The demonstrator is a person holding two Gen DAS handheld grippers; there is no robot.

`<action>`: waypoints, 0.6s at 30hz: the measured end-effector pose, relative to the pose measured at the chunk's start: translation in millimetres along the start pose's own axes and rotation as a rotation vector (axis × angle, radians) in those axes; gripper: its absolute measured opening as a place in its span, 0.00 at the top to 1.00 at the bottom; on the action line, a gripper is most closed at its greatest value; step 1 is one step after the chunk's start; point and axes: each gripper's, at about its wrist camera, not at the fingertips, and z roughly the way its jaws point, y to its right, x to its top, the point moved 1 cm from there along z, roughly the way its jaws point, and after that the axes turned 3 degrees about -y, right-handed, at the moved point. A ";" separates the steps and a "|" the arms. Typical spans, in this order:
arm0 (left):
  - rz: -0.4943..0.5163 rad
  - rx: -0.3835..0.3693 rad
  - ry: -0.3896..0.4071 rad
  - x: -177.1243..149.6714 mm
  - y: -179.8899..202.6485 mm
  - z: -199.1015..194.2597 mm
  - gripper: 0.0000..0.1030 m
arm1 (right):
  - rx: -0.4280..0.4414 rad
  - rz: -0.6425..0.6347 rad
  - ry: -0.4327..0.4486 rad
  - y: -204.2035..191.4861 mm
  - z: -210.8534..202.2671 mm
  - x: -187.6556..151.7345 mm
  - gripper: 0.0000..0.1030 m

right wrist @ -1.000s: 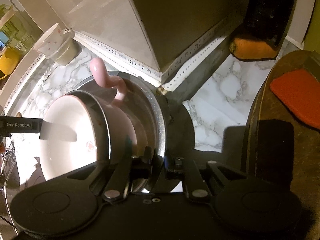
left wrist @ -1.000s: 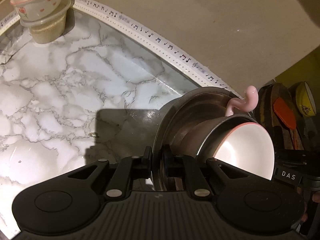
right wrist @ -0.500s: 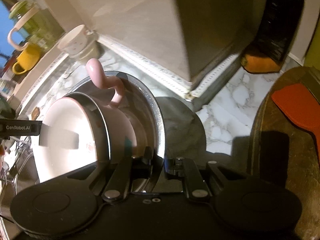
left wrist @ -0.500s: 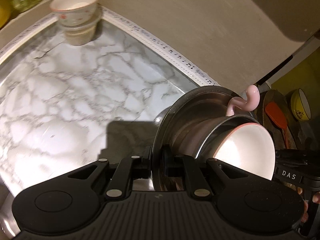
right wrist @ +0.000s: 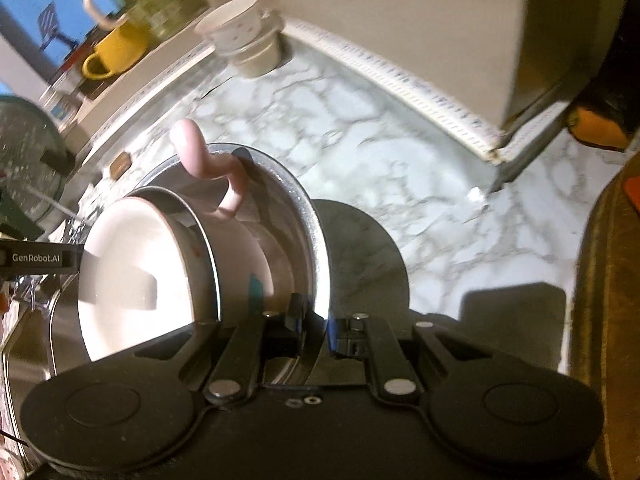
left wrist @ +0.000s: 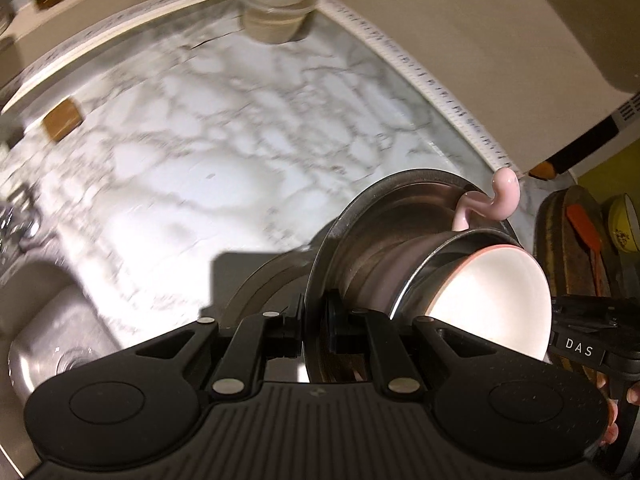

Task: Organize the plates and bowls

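Observation:
Both grippers are shut on the rim of a large steel bowl (left wrist: 360, 220), held up off the marble counter (left wrist: 180, 160). My left gripper (left wrist: 315, 316) pinches one side of the rim; my right gripper (right wrist: 322, 320) pinches the opposite side of the steel bowl (right wrist: 304, 216). Nested in it sit a smaller steel bowl (left wrist: 448, 248) and a pink-and-white cup (left wrist: 500, 292) with a curly pink handle (left wrist: 500, 204). The cup (right wrist: 132, 264) also shows in the right wrist view. A stack of small bowls (left wrist: 276, 4) stands at the counter's far corner, seen in the right wrist view too (right wrist: 244, 36).
A steel sink (left wrist: 52, 340) lies at the counter's left. A yellow mug (right wrist: 116, 52) sits on the ledge behind. A wooden board (left wrist: 576, 248) with an orange spatula (left wrist: 584, 228) and a yellow bowl (left wrist: 624, 224) are at the right. A small brown block (left wrist: 62, 118) lies on the counter.
Both grippers have lifted the nested bowls and swung them back and left; the far bowl stack, the ledge and the sink have come into view.

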 end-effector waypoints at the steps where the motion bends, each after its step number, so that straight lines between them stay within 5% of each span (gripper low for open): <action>1: -0.010 0.002 -0.002 -3.6 -4.0 0.4 0.92 | 0.004 -0.008 -0.006 -4.3 2.2 -1.3 0.87; 18: -0.095 0.037 -0.074 -33.0 -44.2 13.1 0.92 | 0.022 -0.079 -0.113 -40.1 38.8 -11.3 0.88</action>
